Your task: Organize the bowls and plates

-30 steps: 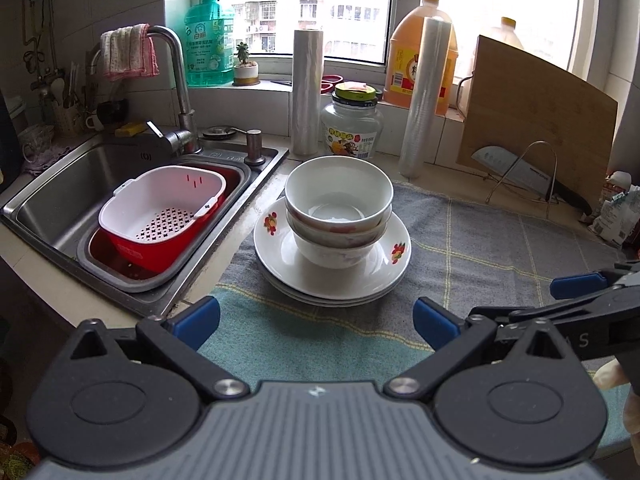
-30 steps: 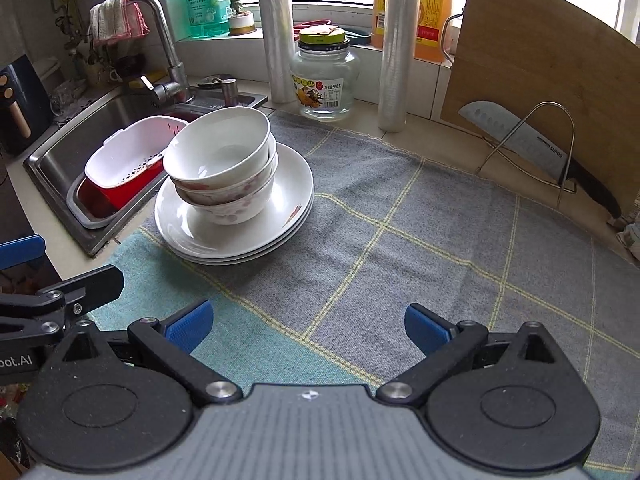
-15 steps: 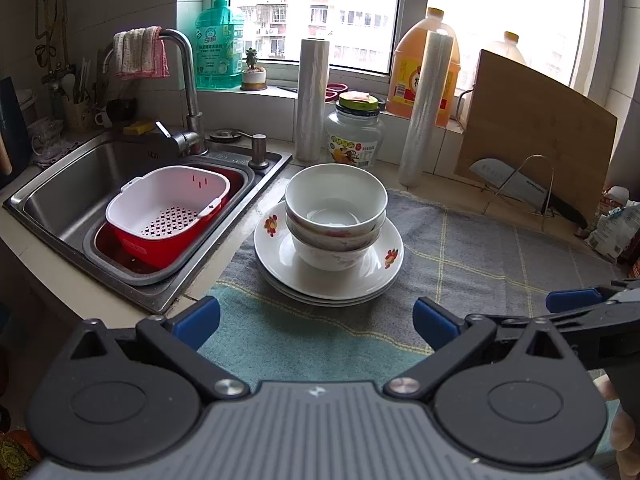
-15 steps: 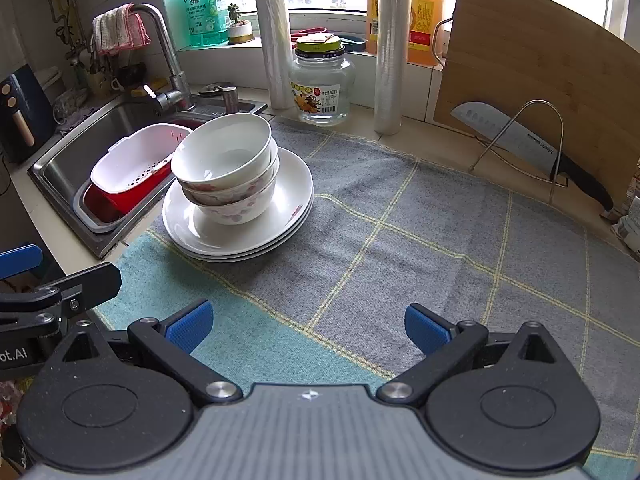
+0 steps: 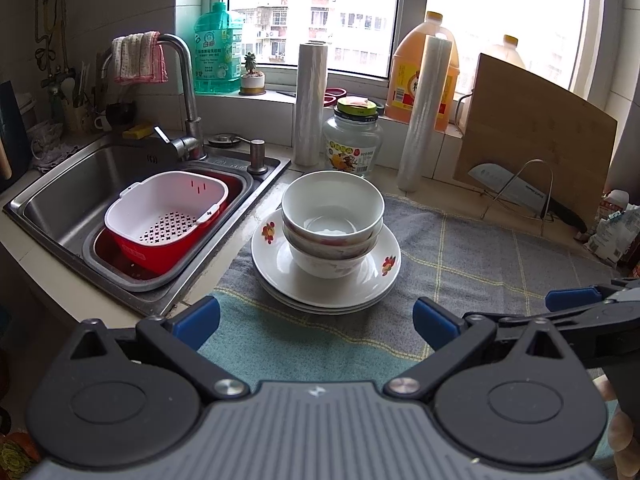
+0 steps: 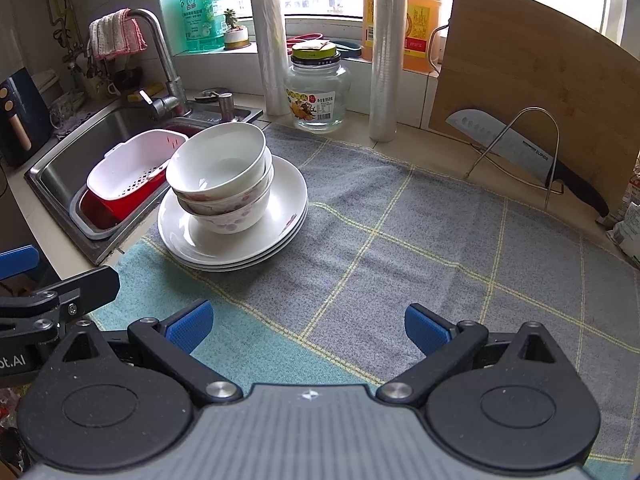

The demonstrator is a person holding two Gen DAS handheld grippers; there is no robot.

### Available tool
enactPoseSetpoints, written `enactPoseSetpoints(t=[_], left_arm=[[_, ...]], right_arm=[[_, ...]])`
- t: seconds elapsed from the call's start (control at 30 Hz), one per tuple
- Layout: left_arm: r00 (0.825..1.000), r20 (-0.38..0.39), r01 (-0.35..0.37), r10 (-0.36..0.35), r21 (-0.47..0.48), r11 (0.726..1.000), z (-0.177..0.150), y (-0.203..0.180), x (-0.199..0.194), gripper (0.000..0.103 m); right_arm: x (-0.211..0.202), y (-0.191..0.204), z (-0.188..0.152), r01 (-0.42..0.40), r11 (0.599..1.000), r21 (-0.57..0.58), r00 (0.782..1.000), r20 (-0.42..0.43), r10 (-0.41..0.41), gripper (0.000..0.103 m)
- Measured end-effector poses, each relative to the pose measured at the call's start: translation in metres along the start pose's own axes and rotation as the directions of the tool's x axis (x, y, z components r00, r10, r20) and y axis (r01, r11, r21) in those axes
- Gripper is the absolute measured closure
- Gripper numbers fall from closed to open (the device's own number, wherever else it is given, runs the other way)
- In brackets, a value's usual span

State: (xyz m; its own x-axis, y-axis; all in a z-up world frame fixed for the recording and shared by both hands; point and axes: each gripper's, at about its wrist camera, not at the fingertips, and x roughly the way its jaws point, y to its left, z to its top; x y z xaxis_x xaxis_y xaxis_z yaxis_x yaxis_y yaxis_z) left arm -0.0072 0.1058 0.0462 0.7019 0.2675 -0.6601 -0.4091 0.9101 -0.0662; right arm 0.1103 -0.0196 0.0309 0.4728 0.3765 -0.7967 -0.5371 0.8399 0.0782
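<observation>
White bowls (image 5: 333, 216) (image 6: 218, 168) sit nested in a stack on a pile of white flowered plates (image 5: 280, 270) (image 6: 288, 192), on the grey checked cloth beside the sink. My left gripper (image 5: 316, 318) is open and empty, held back from the stack over the cloth's teal front strip. My right gripper (image 6: 306, 326) is also open and empty, to the right of the stack and well short of it. Each gripper shows at the edge of the other's view.
A steel sink (image 5: 72, 176) on the left holds a white colander (image 5: 164, 208) in a red tub. A glass jar (image 6: 316, 92), two film rolls (image 6: 384, 52), an oil bottle, a cutting board (image 6: 532, 92) and a knife on a wire rack (image 6: 520, 152) line the back.
Both grippers have drawn back and risen slightly, so the stack looks a little smaller and farther. Bowls and plates have not moved. Both grippers stay open.
</observation>
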Motion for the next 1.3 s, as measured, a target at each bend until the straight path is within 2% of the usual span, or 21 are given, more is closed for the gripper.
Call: enactPoseSetpoints(t=[1.3], left_arm=[[1.000, -0.004, -0.003, 0.003, 0.006, 1.000, 0.0043, -0.0017, 0.0020, 0.001]], right_arm=[[-0.0003, -0.0005, 0.0033, 0.018, 1.000, 0.004, 1.000, -0.001, -0.018, 0.000]])
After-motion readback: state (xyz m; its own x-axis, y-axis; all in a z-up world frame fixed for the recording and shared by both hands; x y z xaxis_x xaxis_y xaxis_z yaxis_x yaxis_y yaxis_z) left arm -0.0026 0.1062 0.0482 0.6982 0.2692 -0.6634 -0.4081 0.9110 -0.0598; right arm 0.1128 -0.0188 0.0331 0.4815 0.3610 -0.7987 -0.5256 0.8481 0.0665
